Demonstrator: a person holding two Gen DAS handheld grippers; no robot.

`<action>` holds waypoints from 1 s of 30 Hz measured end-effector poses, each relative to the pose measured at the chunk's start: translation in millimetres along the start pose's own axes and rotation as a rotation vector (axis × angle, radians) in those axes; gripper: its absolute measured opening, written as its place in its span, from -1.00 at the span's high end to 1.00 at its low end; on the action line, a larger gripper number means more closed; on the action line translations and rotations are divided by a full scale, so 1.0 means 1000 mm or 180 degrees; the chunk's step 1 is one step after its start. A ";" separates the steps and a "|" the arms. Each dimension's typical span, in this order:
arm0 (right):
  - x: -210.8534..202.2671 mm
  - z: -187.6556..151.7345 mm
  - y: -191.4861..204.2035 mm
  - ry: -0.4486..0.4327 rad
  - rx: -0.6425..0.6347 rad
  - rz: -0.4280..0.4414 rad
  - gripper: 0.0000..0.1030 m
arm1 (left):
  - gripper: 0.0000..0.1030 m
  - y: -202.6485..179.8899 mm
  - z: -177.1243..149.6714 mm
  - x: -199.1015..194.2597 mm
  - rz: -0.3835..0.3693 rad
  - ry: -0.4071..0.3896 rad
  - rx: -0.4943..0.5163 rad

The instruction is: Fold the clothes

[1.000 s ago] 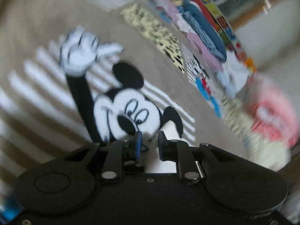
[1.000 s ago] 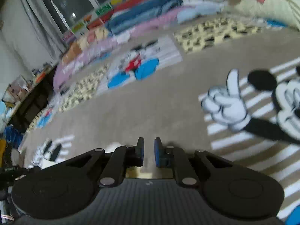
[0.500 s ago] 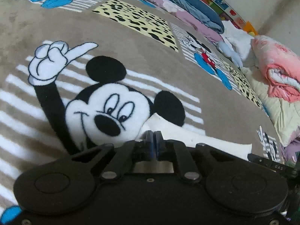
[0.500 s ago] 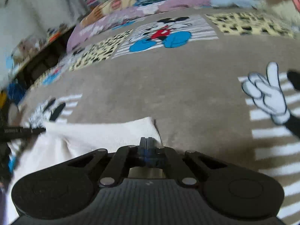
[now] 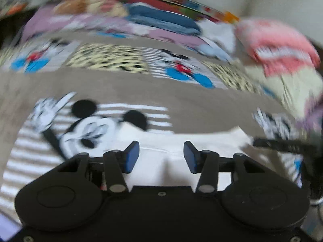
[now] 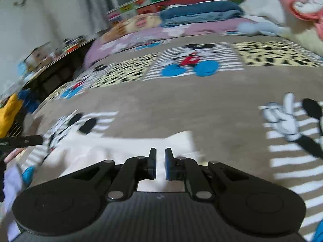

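Now both claws over white garment [image 5: 161, 157], unclamped.

A bed carries it all — its tan cartoon-mouse blanket [image 6: 181, 100] spread flat, a white garment [image 6: 113, 151] lying on it, folded bedding [image 6: 199, 12] piled along the far edge.

No legible text, label or number anywhere, only blurred coloured squares along the far wall.
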State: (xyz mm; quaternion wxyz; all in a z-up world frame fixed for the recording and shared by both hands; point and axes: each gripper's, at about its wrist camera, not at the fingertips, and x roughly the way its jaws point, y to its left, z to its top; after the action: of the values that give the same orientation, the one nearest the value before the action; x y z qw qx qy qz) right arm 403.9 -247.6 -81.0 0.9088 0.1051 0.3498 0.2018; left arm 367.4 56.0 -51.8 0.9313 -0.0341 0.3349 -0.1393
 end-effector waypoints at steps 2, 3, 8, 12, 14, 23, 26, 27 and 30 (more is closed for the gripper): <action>0.007 0.000 0.014 0.0026 -0.0049 0.0060 0.77 | 0.24 -0.022 -0.001 0.015 -0.0025 0.0048 0.0220; 0.011 0.000 0.018 0.0038 -0.0047 0.0088 0.77 | 0.27 -0.028 -0.001 0.026 -0.0059 0.0081 0.0249; 0.044 -0.002 0.028 0.0197 -0.0180 0.0020 0.88 | 0.16 -0.044 -0.011 0.091 0.0231 0.0393 0.0649; 0.057 0.004 -0.004 0.0249 0.0127 -0.0251 1.00 | -0.04 -0.023 -0.005 0.087 0.0072 0.0343 0.0571; 0.055 0.008 -0.023 0.0238 0.0346 -0.0218 1.00 | -0.04 -0.005 -0.001 0.081 -0.0025 0.0308 0.0393; 0.053 0.009 -0.051 0.0110 0.0508 -0.0300 1.00 | 0.00 0.064 0.006 0.077 0.0383 0.0360 -0.0024; 0.056 0.014 -0.058 0.0108 0.0578 -0.0305 1.00 | 0.07 0.089 0.006 0.069 0.0398 0.0335 -0.0527; 0.055 0.015 -0.059 0.0109 0.0594 -0.0319 1.00 | 0.07 0.089 0.006 0.062 0.0455 0.0317 -0.0516; 0.038 0.018 -0.061 -0.0017 0.0688 -0.0462 0.60 | 0.09 0.076 0.002 0.031 0.0511 0.0215 -0.0266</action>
State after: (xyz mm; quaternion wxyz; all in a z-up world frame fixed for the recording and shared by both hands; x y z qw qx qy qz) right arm 459.3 -286.7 -111.0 0.9053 0.1774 0.3738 0.0963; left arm 409.3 120.3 -81.0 0.9254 -0.0413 0.3734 -0.0512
